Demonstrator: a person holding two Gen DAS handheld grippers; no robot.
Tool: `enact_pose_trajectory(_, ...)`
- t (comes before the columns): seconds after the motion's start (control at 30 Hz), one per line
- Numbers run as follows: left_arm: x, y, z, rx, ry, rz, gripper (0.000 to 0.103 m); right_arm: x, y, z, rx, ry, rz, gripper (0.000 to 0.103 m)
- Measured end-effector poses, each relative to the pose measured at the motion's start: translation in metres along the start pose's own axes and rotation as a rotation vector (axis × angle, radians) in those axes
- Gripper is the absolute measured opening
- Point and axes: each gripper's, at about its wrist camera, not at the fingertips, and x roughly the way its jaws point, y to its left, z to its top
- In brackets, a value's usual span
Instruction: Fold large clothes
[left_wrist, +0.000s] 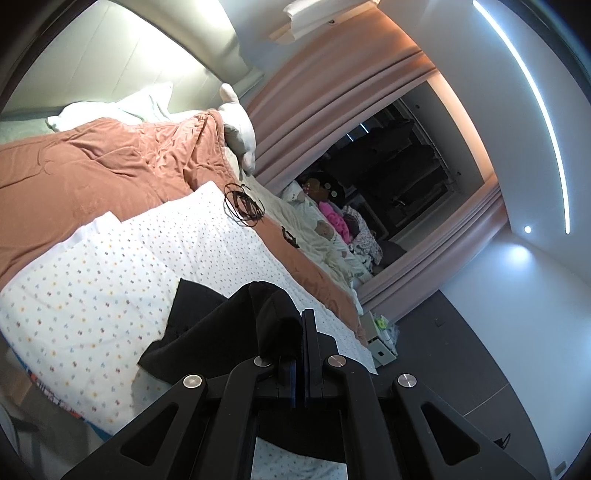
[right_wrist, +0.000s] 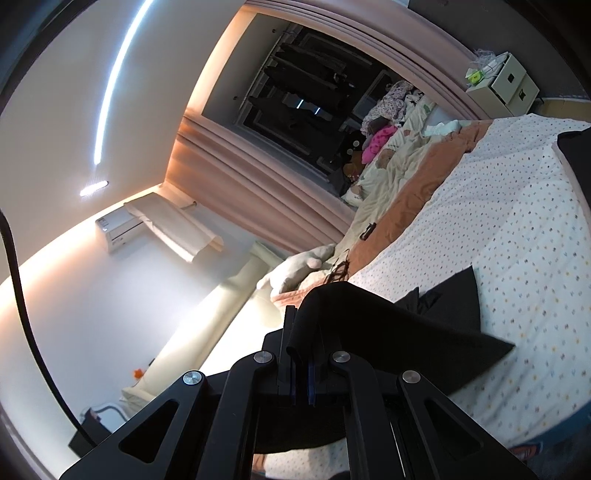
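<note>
Black garment (left_wrist: 207, 325) pinched in both jaws, above dotted sheet (left_wrist: 110, 266); pink curtains (left_wrist: 332, 96) behind.

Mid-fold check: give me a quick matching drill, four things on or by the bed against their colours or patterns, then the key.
Things:
1. garment clamped in both tongs (left, right)
2. quilt
3. sheet under the garment
4. curtain

Descriptions:
A. white with small coloured dots
B. black
C. dusty pink
D. rust orange

Pairs: 1-B, 2-D, 3-A, 4-C
</note>
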Motion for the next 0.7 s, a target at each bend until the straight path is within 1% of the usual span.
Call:
enact_pose_trajectory(0.07,0.019,0.002,0.007,-0.001,0.01,0.014,0.002,0.017,-0.008,0.007,0.012,-0.003,-0.026,0.005)
enact_pose_trajectory(0.2,0.06,0.008,0.022,0.006,0.039,0.046,0.002,0.049,-0.027,0.019,0.035,-0.003,-0.05,0.005)
enact_pose_trajectory(0.37,0.11,0.018,0.033,0.018,0.059,0.074,0.002,0.087,-0.046,0.032,0.042,0.005,-0.093,0.005)
enact_pose_trajectory(0.57,0.172,0.045,0.04,-0.004,0.095,0.109,0.002,0.134,-0.075,0.041,0.05,0.03,-0.144,0.005)
enact_pose_trajectory(0.7,0.21,0.067,0.038,-0.023,0.127,0.145,0.002,0.165,-0.103,0.04,0.051,0.06,-0.213,0.005)
